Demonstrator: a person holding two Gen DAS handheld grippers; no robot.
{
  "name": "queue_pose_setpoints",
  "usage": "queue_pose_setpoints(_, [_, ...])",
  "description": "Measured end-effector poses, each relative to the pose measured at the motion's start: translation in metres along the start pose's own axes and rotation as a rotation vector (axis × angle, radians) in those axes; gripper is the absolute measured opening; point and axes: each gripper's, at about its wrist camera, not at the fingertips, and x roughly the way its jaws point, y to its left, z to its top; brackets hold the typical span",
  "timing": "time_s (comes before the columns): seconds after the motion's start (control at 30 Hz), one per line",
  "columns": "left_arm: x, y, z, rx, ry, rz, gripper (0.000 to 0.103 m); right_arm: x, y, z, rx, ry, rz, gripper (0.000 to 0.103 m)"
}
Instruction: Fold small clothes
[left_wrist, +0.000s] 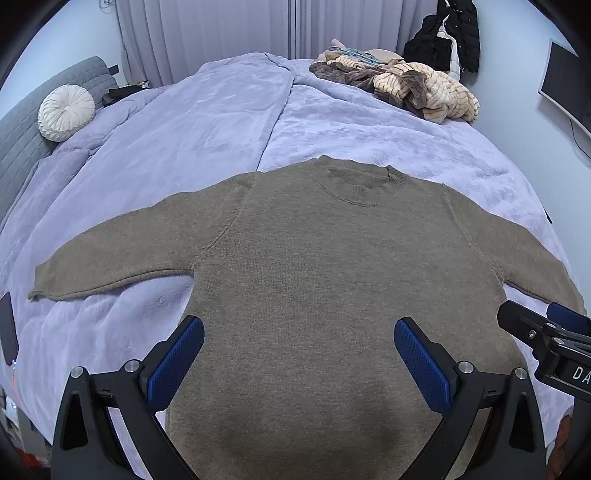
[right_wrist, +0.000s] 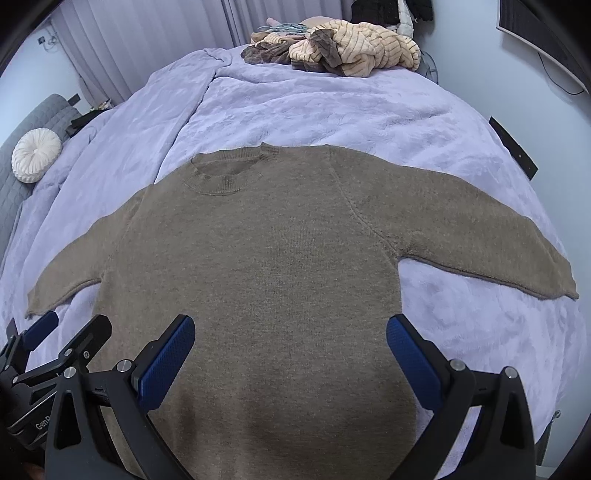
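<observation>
A brown knit sweater lies flat, front up, on the lavender bed cover, both sleeves spread out to the sides and the collar at the far end. It also shows in the right wrist view. My left gripper is open and empty, hovering over the sweater's lower body. My right gripper is open and empty, over the same lower part, a little to the right. The right gripper shows at the right edge of the left wrist view. The left gripper shows at the lower left of the right wrist view.
A pile of striped beige and brown clothes lies at the bed's far right corner, seen too in the right wrist view. A round white cushion rests by the grey headboard. Curtains hang behind; a wall screen is at right.
</observation>
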Motion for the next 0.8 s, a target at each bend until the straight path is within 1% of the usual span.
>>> queue_pose_setpoints(0.17, [0.0005,0.0027,-0.0001,-0.004,0.001,0.003,0.103,0.0009,0.0003,0.0009,-0.001,0.004,0.001,0.103])
queue_pose_setpoints(0.63, [0.0007,0.0038,0.0014,-0.011,0.001,0.001,0.103,-0.0006,0.0039,0.0018,-0.031,-0.015,-0.042,0.103])
queue_pose_setpoints(0.8, [0.0011,0.0044,0.0022,-0.012,0.002,0.001,0.103,-0.0008,0.0035,0.0014,-0.035,-0.017,-0.044,0.103])
